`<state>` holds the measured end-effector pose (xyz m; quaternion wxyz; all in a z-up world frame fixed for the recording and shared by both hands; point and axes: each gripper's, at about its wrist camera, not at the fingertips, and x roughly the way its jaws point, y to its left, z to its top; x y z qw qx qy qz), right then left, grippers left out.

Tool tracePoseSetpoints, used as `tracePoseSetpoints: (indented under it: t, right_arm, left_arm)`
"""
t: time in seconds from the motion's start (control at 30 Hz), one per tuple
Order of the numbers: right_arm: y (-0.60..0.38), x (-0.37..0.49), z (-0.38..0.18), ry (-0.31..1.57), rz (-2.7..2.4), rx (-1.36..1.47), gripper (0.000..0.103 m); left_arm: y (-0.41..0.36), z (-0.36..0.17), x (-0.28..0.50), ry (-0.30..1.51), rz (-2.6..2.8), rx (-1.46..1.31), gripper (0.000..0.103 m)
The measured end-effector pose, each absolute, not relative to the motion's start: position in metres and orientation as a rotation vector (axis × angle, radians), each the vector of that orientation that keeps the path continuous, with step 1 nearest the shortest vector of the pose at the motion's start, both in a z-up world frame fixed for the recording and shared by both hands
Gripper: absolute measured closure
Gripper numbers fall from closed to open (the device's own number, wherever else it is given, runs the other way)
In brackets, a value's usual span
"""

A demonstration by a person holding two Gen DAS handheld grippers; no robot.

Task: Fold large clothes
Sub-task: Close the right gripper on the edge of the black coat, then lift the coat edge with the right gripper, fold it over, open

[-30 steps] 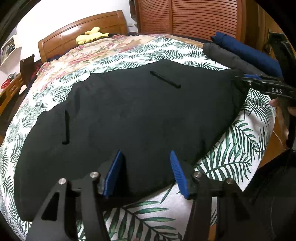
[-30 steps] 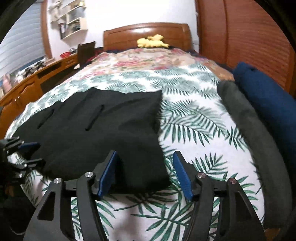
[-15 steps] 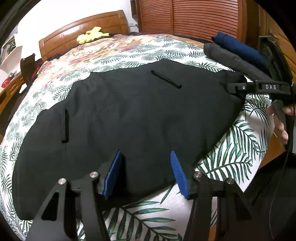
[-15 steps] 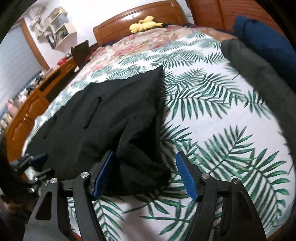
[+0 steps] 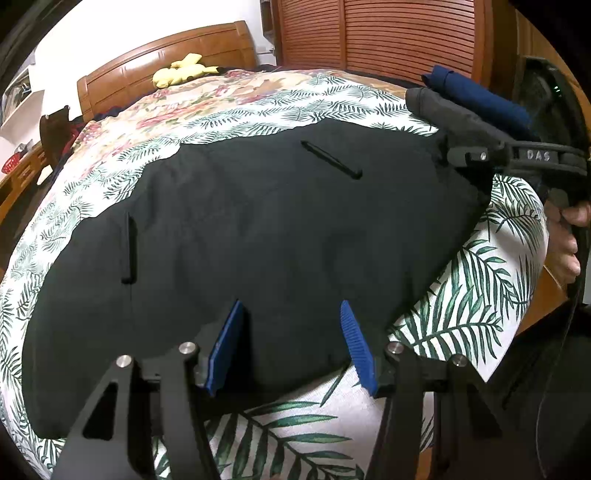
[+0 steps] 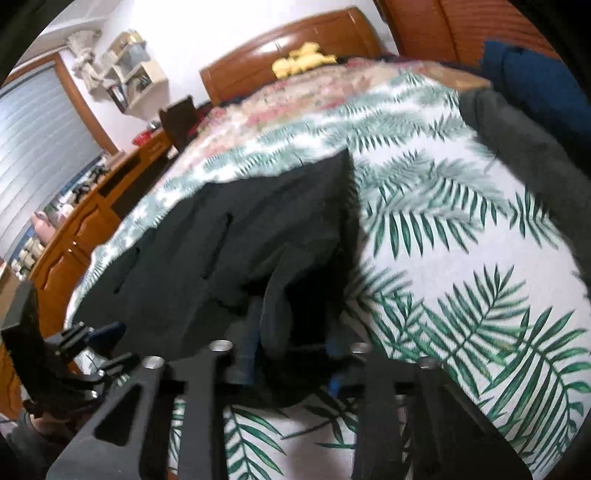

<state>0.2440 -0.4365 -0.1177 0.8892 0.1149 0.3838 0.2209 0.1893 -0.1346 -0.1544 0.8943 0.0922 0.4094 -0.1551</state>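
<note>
A large black garment lies spread flat on the leaf-print bed cover. My left gripper stands open at the garment's near edge, and the hem lies between its blue pads without being pressed. In the right wrist view the garment's corner is bunched up between the jaws of my right gripper, which are closing and pinch the fabric. The left wrist view shows the right gripper at the garment's far right corner, held by a hand. The left gripper appears at the lower left of the right wrist view.
A folded grey garment and a navy one lie along the bed's right side. A yellow plush toy rests by the wooden headboard. A wooden dresser runs along the left, louvred wardrobe doors behind.
The right gripper's jaws have come together on the garment's corner, bunching the fabric, and the gripper has rolled and tilted. The left gripper has kept still and open.
</note>
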Motion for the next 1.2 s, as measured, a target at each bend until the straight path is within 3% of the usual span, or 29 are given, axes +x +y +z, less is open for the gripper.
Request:
tracePoseSetpoints:
  t: [0.37,0.7,1.0,1.2]
  right_arm:
    - [-0.421,0.241,-0.093,0.685,0.501,0.248,0.089]
    - [-0.371,0.241,-0.060,0.573,0.646,0.248,0.093]
    - [-0.241,0.230,-0.031,0.546,0.871,0.078,0.097]
    - [-0.144,0.223,-0.053,0.593,0.996,0.006,0.098]
  left_arm:
    - [-0.127,-0.149,0.186,0.838,-0.334,0.131,0.049]
    - [-0.076,-0.107,0.164,0.725,-0.278,0.056,0.049]
    - [-0.001,-0.090,0.139,0.673,-0.154,0.026,0.049]
    - [0.054,-0.096,0.120,0.687,-0.060,-0.024,0.049]
